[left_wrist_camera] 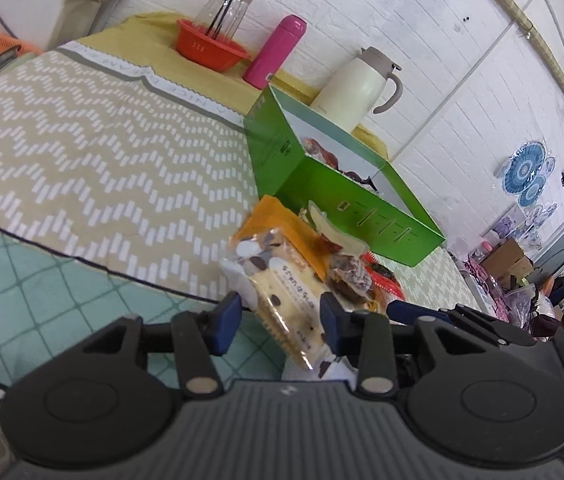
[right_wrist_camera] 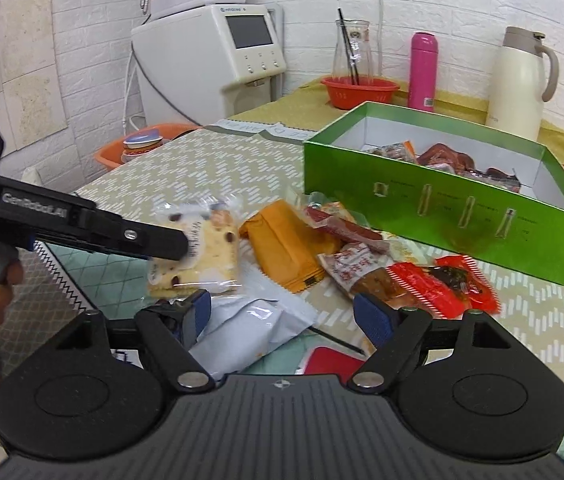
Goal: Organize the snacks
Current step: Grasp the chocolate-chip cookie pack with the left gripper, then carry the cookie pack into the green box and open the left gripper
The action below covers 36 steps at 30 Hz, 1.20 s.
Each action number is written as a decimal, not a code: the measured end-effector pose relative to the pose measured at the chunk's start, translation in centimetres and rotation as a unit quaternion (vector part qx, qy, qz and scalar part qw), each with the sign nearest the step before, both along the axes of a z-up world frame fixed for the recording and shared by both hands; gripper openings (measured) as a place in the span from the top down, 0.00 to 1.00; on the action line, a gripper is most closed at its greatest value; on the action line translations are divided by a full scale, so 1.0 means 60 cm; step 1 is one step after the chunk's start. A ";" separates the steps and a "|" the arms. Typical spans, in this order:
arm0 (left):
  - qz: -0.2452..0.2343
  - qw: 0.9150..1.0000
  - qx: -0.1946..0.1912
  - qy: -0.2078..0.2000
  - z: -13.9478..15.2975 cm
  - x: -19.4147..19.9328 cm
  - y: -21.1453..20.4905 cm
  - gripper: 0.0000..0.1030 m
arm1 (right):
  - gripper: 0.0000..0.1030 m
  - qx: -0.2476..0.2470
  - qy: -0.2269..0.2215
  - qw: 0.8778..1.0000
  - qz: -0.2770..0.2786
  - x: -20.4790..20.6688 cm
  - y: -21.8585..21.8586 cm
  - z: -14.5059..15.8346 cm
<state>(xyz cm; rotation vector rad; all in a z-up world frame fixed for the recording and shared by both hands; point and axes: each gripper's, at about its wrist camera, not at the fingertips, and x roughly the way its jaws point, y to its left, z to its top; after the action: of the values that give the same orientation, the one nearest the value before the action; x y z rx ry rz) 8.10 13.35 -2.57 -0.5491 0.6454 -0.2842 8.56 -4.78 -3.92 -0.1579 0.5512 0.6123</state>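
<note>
Here: clear crinkly wrapper of pale biscuit [left_wrist_camera: 282,300] with dark bits, pinched between pads of left gripper [left_wrist_camera: 279,316], lifted off zigzag-patterned tablecloth [left_wrist_camera: 93,152]. Beside it, orange packet [right_wrist_camera: 288,248], red foil packets [right_wrist_camera: 442,284]. Beyond, glossy green cardboard box [right_wrist_camera: 442,216], reddish-brown packets inside. Right gripper [right_wrist_camera: 286,316] spread wide, empty.

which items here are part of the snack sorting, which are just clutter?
Job:
- green box, some snacks already inside
- cracker pack between the left gripper pads
- orange pack
- red packet
- right gripper, open

Clutter:
- pink bottle
- cream jug
- red bowl
- water dispenser
</note>
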 end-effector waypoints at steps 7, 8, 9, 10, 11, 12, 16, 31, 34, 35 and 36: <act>0.010 1.000 -0.009 0.008 -0.008 0.007 0.006 0.61 | 0.00 -0.022 -0.025 0.998 0.053 -0.012 0.050 0.001; 0.011 1.000 -0.007 0.009 -0.007 0.006 0.006 0.61 | 0.00 -0.029 -0.030 0.997 0.059 -0.011 0.060 0.001; 0.013 1.000 -0.006 0.009 -0.007 0.005 0.007 0.61 | 0.00 -0.034 -0.034 0.997 0.064 -0.011 0.070 0.000; 0.014 1.000 -0.007 0.010 -0.007 0.005 0.008 0.61 | 0.00 -0.040 -0.036 0.996 0.071 -0.011 0.080 -0.003; 0.015 1.000 -0.008 0.012 -0.008 0.006 0.009 0.61 | 0.00 -0.044 -0.034 0.996 0.075 -0.009 0.088 -0.006; 0.015 1.000 -0.008 0.014 -0.009 0.006 0.009 0.61 | 0.00 -0.047 -0.029 0.996 0.077 -0.007 0.095 -0.009; 0.012 1.000 -0.010 0.017 -0.011 0.006 0.008 0.61 | 0.00 -0.048 -0.025 0.995 0.083 -0.007 0.111 -0.017; 0.000 0.998 0.023 -0.067 0.082 -0.007 -0.031 0.79 | 0.00 -0.009 -0.100 0.994 0.051 -0.023 0.069 0.042; -0.020 0.995 0.033 -0.091 0.117 0.025 -0.053 0.80 | 0.00 0.000 -0.129 0.991 0.033 -0.009 0.044 0.069; -0.027 0.994 0.036 -0.095 0.126 0.041 -0.062 0.80 | 0.00 0.002 -0.136 0.990 0.025 -0.001 0.036 0.075; -0.032 0.994 0.037 -0.098 0.132 0.054 -0.070 0.80 | 0.00 0.003 -0.141 0.990 0.015 0.008 0.027 0.081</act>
<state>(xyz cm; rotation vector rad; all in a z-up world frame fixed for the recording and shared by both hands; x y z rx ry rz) 11.35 9.13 5.34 -0.4245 0.4826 -0.3692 9.06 -3.14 0.97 -0.2435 0.2733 0.6084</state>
